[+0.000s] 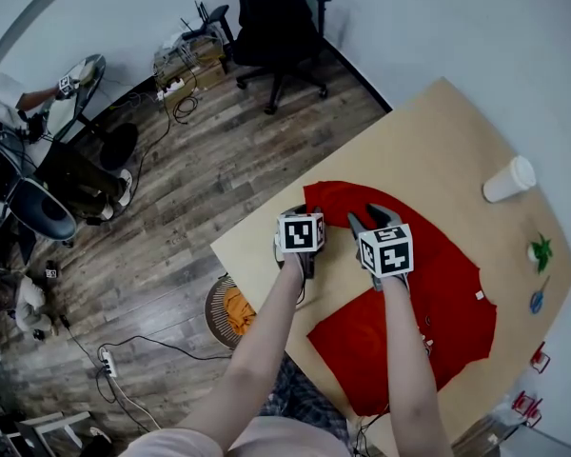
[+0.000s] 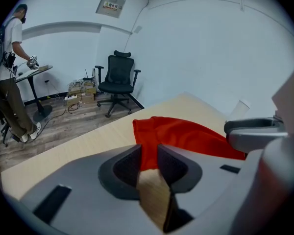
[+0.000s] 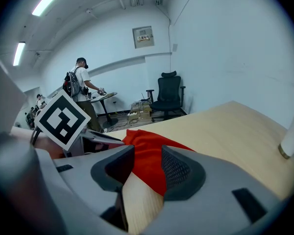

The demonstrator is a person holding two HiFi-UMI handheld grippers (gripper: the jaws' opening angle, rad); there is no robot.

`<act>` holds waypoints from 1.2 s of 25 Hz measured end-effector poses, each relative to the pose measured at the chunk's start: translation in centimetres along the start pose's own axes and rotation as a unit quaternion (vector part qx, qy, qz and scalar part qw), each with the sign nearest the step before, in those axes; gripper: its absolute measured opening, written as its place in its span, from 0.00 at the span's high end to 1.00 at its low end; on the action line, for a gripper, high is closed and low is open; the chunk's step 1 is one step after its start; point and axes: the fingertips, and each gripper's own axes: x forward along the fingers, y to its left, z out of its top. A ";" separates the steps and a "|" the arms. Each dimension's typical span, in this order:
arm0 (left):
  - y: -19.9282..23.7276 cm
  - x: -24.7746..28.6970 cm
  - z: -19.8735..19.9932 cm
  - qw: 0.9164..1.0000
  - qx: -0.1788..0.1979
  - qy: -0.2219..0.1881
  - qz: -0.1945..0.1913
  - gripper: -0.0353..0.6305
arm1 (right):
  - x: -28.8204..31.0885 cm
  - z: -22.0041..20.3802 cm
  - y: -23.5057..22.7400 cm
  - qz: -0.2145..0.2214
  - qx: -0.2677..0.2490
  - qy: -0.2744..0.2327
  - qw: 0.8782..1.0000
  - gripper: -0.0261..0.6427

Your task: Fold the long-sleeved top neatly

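A red long-sleeved top (image 1: pixel 428 293) lies spread on the light wooden table (image 1: pixel 428 131), its far end near the table's left edge. Both grippers are at that far end, side by side. My left gripper (image 1: pixel 305 209) has its jaws close together, with the red cloth's edge (image 2: pixel 186 133) showing in the narrow gap (image 2: pixel 148 153); bare table shows beneath. My right gripper (image 1: pixel 369 219) has a wider gap (image 3: pixel 147 163), and the red cloth (image 3: pixel 147 151) lies flat between the pads without being squeezed.
A white paper cup (image 1: pixel 507 179) stands on the table's far right side. A small green thing (image 1: pixel 541 250) and a blue one (image 1: pixel 537 301) lie near the right edge. A round basket (image 1: pixel 230 310) sits on the floor by the table. A black office chair (image 1: pixel 276 27) stands beyond, and a person (image 2: pixel 10 72) stands far left.
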 end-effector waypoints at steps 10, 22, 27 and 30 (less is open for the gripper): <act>-0.4 -2.4 1.3 0.999 0.029 -0.027 0.006 0.92 | -2.9 -1.0 -2.3 -0.032 0.025 -0.007 0.999 0.70; -8.1 -8.4 6.9 0.987 0.088 -0.123 -0.057 0.92 | -12.0 -3.1 -7.7 -0.146 0.119 -0.048 0.981 0.70; -13.8 -9.8 7.4 0.976 0.125 -0.142 -0.103 0.92 | -17.3 -5.5 -9.9 -0.203 0.156 -0.062 0.965 0.71; -17.8 -10.3 7.0 0.968 0.157 -0.146 -0.132 0.92 | -20.8 -7.4 -11.0 -0.235 0.175 -0.070 0.954 0.70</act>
